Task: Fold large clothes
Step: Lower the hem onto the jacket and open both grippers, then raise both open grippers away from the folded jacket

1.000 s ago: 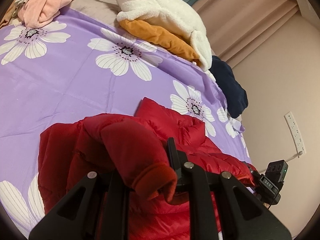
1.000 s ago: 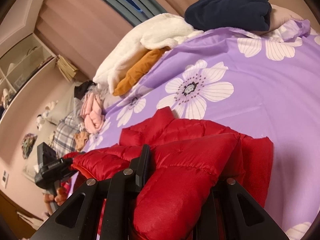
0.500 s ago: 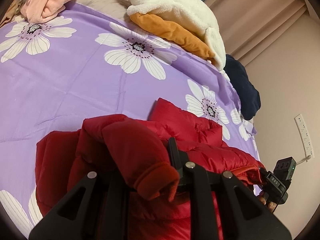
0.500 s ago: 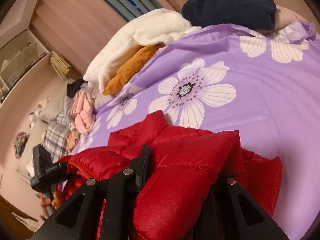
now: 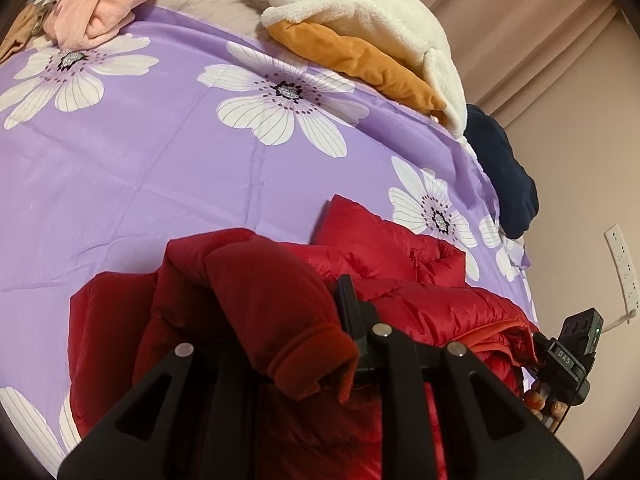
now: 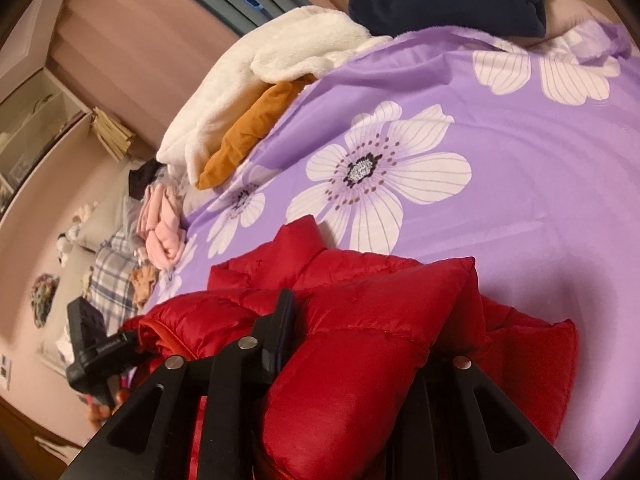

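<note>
What changed: both hands have carried the red jacket [image 5: 400, 276] a little farther over the bed [image 5: 160, 168] and a bit lower. More of the purple sheet shows in front than a second ago.
Left gripper: the left gripper [image 5: 288, 344] holds a red sleeve, with the cuff [image 5: 316, 356] poking out toward the camera. Its fingers are close together on the cloth. The grip has hardly changed.
Right gripper: the right gripper [image 6: 360, 344] holds a thick, puffy fold of the same jacket. Its fingers are narrow and squeeze the padding; the far finger is hidden behind the fold.
Where the jacket is: bunched up at the near edge of the bed, partly lying on the sheet and partly lifted by both grippers. Its collar end points up the bed.
What it means: I think the sleeves are being brought in over the body of the jacket. The fold is started but not laid flat, so the job looks about half done.
Count, red jackets: one.
Count, grippers: two, each seen by the other's camera too.
Count, other clothes: a white fluffy one [image 5: 360, 12] on top of an orange one [image 5: 360, 60], one dark blue one [image 5: 504, 176], one pink one [image 5: 100, 8], and a checked cloth [image 6: 112, 276] beyond the pink. That makes five that I can tell apart.
Count, big flowers: four whole ones in the left view, plus bits of more at the edges.
</note>
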